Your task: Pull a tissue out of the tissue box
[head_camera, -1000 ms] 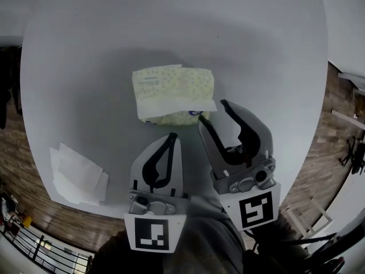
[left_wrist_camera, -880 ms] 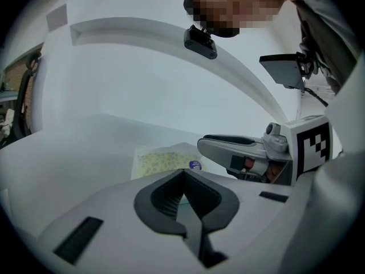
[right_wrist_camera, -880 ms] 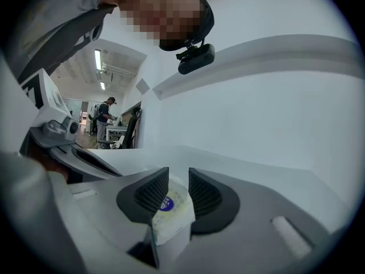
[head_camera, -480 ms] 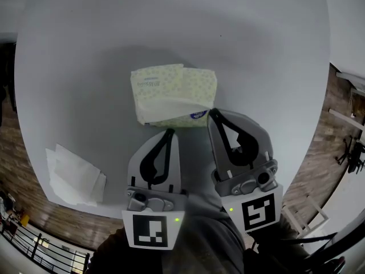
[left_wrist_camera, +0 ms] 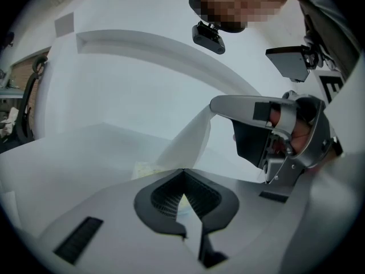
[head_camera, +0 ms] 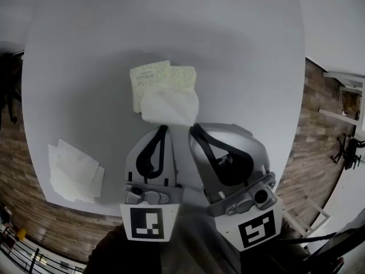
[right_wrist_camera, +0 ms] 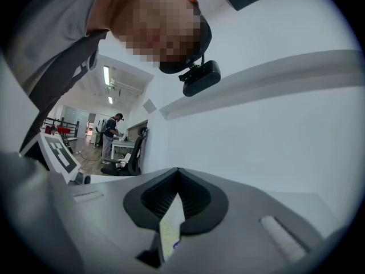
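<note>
Right gripper point(right_wrist_camera: 178, 173): my jaws are pressed together at the tips and pinch the tissue point(left_wrist_camera: 191, 141). In the left gripper view the white sheet rises from the box up to my right tips. In the right gripper view a pale sliver with a blue speck shows through the slit lower down the jaws; likely the box, can't tell for sure.

Left gripper point(left_wrist_camera: 183, 173): jaws closed, nothing gripped. A bit of pale yellow box shows through the gap.

Tissue box point(head_camera: 155, 77): a soft pale-yellow patterned packet, lying flat on the white table point(head_camera: 245, 56) just beyond both sets of tips. In the head view the tissue covers its near half, and my two grippers sit side by side at its near edge.

Loose white tissues point(head_camera: 73, 173) lie in a pile near the table's left edge, well apart from the box and both grippers.
</note>
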{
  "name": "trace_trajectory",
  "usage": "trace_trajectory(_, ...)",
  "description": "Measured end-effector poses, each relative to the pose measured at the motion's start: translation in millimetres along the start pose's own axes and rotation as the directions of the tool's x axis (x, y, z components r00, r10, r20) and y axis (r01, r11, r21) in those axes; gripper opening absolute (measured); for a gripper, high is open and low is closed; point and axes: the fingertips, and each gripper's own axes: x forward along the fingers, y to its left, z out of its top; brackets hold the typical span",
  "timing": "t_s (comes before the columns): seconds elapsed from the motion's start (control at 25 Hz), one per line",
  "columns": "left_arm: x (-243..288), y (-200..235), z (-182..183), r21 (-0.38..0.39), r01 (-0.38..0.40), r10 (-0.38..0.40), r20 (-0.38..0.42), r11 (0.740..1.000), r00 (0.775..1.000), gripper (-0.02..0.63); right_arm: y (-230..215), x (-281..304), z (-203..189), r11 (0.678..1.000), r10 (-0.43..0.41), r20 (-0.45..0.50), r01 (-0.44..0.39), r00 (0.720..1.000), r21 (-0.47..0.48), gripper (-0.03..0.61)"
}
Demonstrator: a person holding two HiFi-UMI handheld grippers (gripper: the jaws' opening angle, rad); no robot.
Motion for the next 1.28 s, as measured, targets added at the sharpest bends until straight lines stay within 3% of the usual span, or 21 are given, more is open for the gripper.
trace_trajectory(0.24,-54.8,-14.3,32.8,-0.029,-0.038,0.041,0.083,0.999,0.996,0.002,43.4,-36.9,56.7,0.999,0.030,0.084,-0.026,0.996,-0.043,0.002)
trace_trajectory(0.36,-102.4,-27.2,43.9,-0.005,-0.067,0.067,0.125,0.998,0.990,0.002,73.7,-66.0,75.8,0.997,0.060,0.128,-0.052,0.990,-0.063,0.002)
trace_trajectory(0.6,-195.1,-21.5,49.7,-0.051,-0.212,0.218,0.188,0.976,0.958,0.002,118.4,-78.3,83.6,0.992,0.125,0.123,-0.125,0.985,-0.008,0.002)
trace_trajectory(0.8,-251.9,22.3,47.3,-0.065,-0.285,0.293,0.195,0.956,0.936,0.002,171.9,-31.7,74.2,0.980,0.197,0.056,-0.198,0.979,0.013,0.002)
trace_trajectory(1.0,-298.2,100.4,52.2,-0.089,-0.352,0.363,0.204,0.932,0.909,0.002,237.7,52.9,62.6,0.966,0.257,-0.012,-0.257,0.966,0.039,0.002)
trace_trajectory(1.2,-337.5,176.7,43.8,-0.131,-0.432,0.451,0.197,0.892,0.871,0.002,277.6,109.9,79.1,0.968,0.251,0.049,-0.251,0.967,-0.005,0.002)
trace_trajectory(1.28,-344.8,191.5,35.6,-0.150,-0.443,0.465,0.189,0.884,0.865,0.002,284.1,116.1,83.2,0.972,0.235,0.070,-0.234,0.969,-0.032,0.002)
